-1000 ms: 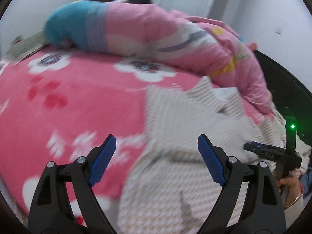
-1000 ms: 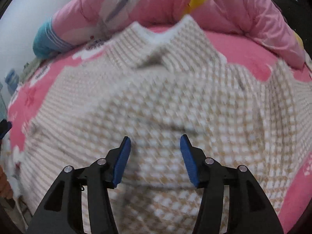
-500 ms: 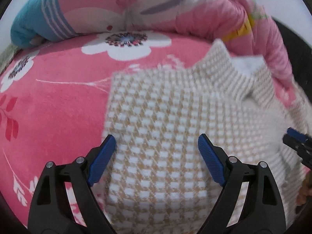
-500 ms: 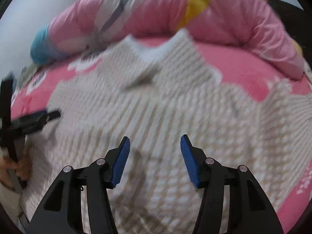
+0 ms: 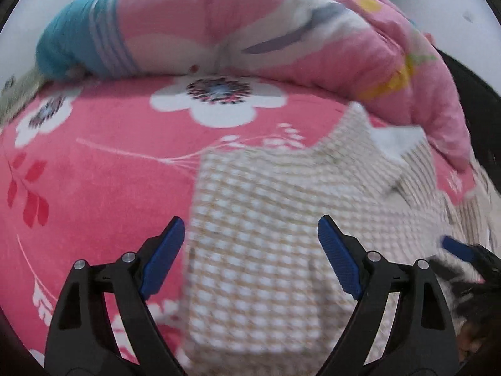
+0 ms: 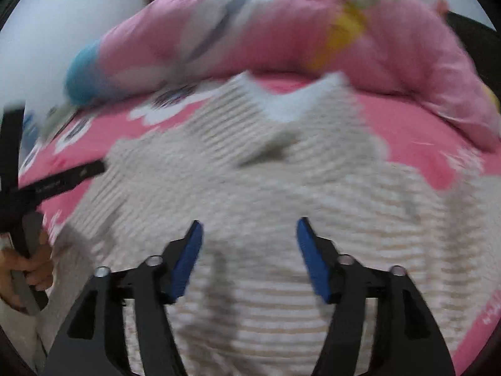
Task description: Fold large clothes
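Note:
A beige and white checked sweater point(image 5: 260, 219) lies spread on a pink flowered bed, white collar point(image 5: 393, 139) toward the back. My left gripper point(image 5: 250, 241) hovers open over the sweater's left edge, nothing between its blue pads. In the right wrist view the same sweater point(image 6: 281, 188) fills the middle, blurred. My right gripper point(image 6: 249, 244) hangs over the body of the sweater with its jaws opening and nothing between them. The right gripper's blue tip point(image 5: 457, 249) shows at the right edge of the left view. The left gripper's black frame point(image 6: 62, 178) shows at the far left of the right view.
A rolled pink quilt point(image 5: 266, 31) with a blue end lies along the back of the bed. The pink flowered sheet point(image 5: 94, 163) stretches left of the sweater. A hand point(image 6: 25, 272) grips the left tool's handle. White walls stand behind.
The left view slid right and lower, from the bare sheet onto the sweater's left edge. The right gripper's jaws have spread wider and its view shifted, with the left tool coming into sight.

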Available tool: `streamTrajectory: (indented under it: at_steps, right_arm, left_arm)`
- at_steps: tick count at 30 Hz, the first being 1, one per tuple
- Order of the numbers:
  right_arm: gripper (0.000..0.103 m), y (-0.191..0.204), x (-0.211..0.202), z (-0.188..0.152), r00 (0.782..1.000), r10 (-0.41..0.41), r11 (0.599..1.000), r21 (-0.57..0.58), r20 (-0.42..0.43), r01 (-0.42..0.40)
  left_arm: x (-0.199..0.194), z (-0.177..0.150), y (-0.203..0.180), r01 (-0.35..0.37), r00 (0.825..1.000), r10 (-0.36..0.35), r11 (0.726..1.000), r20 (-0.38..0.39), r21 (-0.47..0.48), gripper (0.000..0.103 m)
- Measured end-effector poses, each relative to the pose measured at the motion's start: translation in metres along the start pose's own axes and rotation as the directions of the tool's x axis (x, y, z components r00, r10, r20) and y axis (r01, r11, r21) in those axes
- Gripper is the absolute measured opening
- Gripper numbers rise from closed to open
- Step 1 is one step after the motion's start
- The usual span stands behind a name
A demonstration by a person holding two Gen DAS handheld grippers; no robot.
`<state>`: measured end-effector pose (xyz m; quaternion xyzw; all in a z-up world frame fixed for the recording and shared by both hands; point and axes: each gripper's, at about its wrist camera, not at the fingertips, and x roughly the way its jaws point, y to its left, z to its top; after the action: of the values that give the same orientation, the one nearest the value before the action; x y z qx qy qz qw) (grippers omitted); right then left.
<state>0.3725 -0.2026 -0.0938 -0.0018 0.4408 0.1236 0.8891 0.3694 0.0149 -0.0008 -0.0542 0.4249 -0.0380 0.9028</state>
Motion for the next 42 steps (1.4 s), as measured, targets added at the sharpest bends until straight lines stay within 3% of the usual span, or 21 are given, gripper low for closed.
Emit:
streamTrajectory:
  at_steps: [1,3,6,9,11,13,15,18,20,22,24,30,42]
  right_arm:
    - [0.072,0.005,0.014,-0.004,0.999,-0.027,0.999,-0.019,-0.029,0.027]
    - [0.074,0.007,0.015,-0.009,0.999,-0.046,0.999,-0.017,-0.004,0.046]
    - [0.074,0.0,-0.02,-0.013,0.999,-0.036,0.997,0.064,0.019,0.034]
    - [0.074,-0.015,-0.047,-0.03,0.992,-0.093,0.993,0.079,0.085,0.086]
    - [0.074,-0.033,-0.032,-0.041,0.989,-0.143,0.984,0.116,0.035,0.138]
    - [0.074,-0.047,-0.024,-0.052,0.995,-0.093,0.986,0.144,0.025,0.089]
    - [0.074,-0.042,-0.04,-0.047,0.992,-0.129,0.982,0.142,0.019,0.125]
    - [0.079,-0.039,-0.068,-0.048,0.983,-0.153,0.983,0.121,0.1,0.141]
    - [0.085,-0.044,-0.063,-0.052,0.977,-0.196,0.974,0.132,0.084,0.184]
    - [0.089,-0.06,-0.035,-0.065,0.983,-0.182,0.971,0.162,0.014,0.178]
    - [0.09,-0.062,-0.034,-0.07,0.984,-0.169,0.974,0.164,0.05,0.158]
    - [0.097,-0.054,-0.038,-0.071,0.981,-0.188,0.972,0.155,0.053,0.178]
    - [0.097,-0.052,-0.04,-0.077,0.978,-0.194,0.971,0.157,0.07,0.181]
  left_arm:
    - [-0.001,-0.004,-0.01,-0.001,1.0,0.001,1.0,-0.006,0.027,0.083]
    - [-0.003,-0.011,-0.024,0.005,1.0,-0.004,0.999,-0.015,0.051,0.083]
    - [-0.017,-0.026,-0.047,0.047,0.999,-0.047,0.995,-0.005,0.09,0.083]
    - [-0.018,-0.038,-0.066,0.056,0.998,-0.057,0.988,0.001,0.145,0.083]
    - [-0.012,-0.051,-0.078,0.042,0.999,-0.038,0.984,-0.027,0.173,0.083]
    - [0.006,-0.066,-0.091,0.017,0.996,0.001,0.978,-0.085,0.207,0.084]
    - [0.003,-0.076,-0.097,-0.037,0.998,0.046,0.97,-0.032,0.24,0.086]
    - [-0.002,-0.076,-0.094,-0.034,0.999,0.042,0.975,-0.031,0.219,0.09]
    - [0.0,-0.077,-0.086,-0.015,0.999,0.023,0.982,-0.043,0.188,0.094]
    - [0.001,-0.079,-0.085,-0.012,0.999,0.02,0.983,-0.041,0.185,0.095]
    - [0.001,-0.082,-0.086,-0.026,0.999,0.033,0.98,-0.032,0.198,0.095]
    - [0.003,-0.083,-0.082,-0.007,1.0,0.009,0.983,-0.015,0.185,0.095]
    - [0.003,-0.083,-0.083,-0.011,1.0,0.015,0.982,-0.017,0.19,0.095]
